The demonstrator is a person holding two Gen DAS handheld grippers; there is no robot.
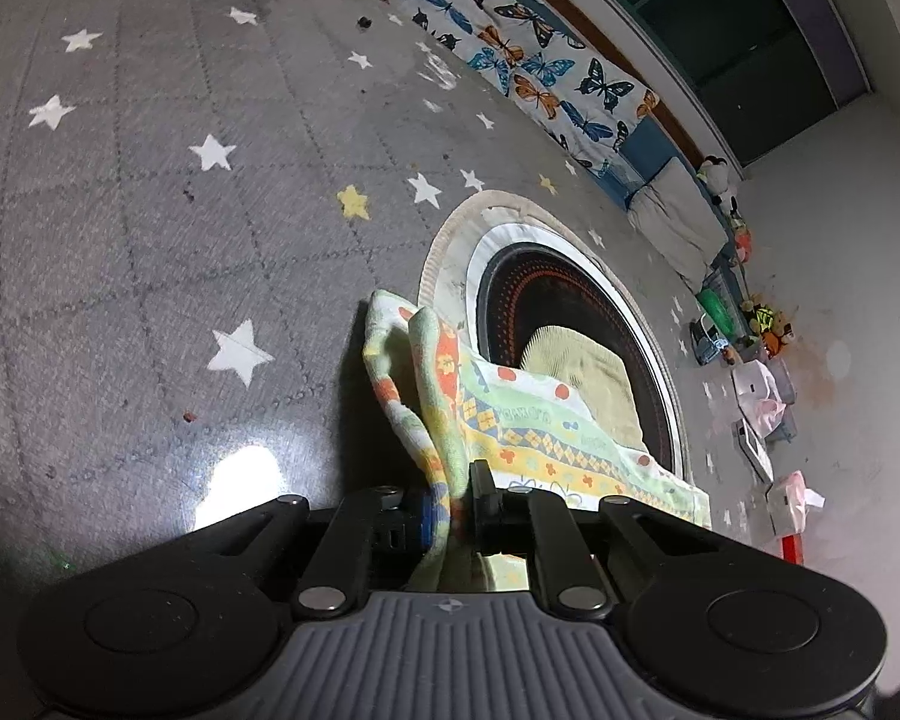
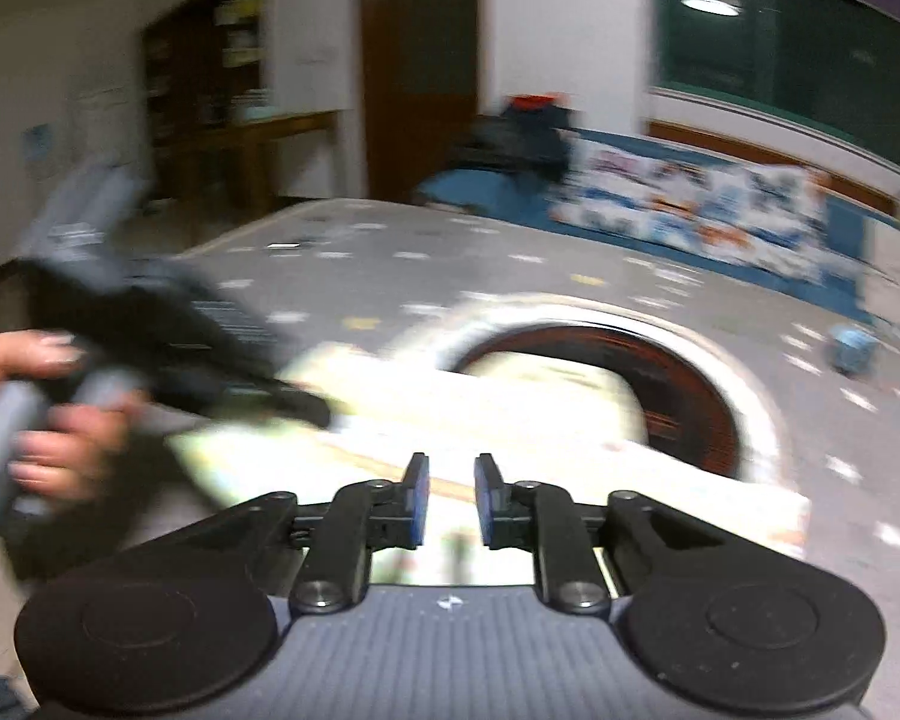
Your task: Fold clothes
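Left claw (image 1: 450,498) pinching bunched patterned cloth (image 1: 510,420); right claw (image 2: 450,492) slightly parted, empty, above cloth

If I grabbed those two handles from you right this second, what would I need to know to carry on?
Left gripper: fingers shut on a bunched edge of the patterned cloth, lifting it a little.
Right gripper: fingers slightly apart, nothing between them, above the same cloth; that view is blurred.
The cloth lies partly on the grey star-print mat and partly over the round rug. A ribbed yellow garment lies on the rug behind it.
Done: one edge picked up. No finished fold shows.
Left: take a second edge with the right gripper, fold the cloth, then probably the yellow garment.
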